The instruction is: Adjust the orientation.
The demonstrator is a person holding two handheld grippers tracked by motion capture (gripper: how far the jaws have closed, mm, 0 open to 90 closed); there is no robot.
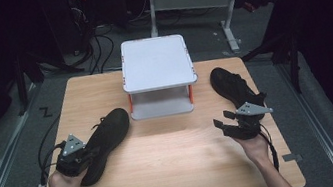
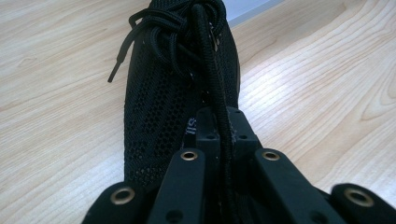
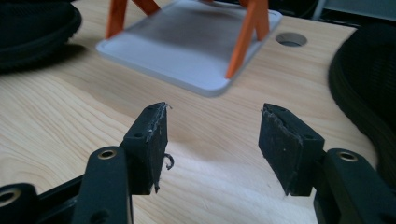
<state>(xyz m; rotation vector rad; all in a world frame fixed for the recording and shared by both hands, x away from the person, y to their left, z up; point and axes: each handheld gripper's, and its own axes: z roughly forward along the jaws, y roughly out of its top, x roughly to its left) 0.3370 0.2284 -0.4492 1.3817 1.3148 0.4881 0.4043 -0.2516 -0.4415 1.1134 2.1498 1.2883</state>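
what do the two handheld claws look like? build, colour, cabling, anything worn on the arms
Both are black two-jaw units. The left claw and right claw each carry a grey three-cornered plate on top and trail a black cable. Jaw arms are flat black links with brass-coloured rivet eyelets. The right claw's pads are black and rectangular, frayed at the edges. Forearms are bare, no sleeves or gloves in sight.

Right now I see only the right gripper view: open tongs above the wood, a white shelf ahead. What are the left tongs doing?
Observer: The left tongs are shut on a black lace of the near shoe.
Operator: Where is the other shoe?
Observer: The second shoe lies at the right of the table, beside the shelf, not between the right tongs.
Operator: Is something on the shelf?
Observer: No, the top of the shelf is bare.
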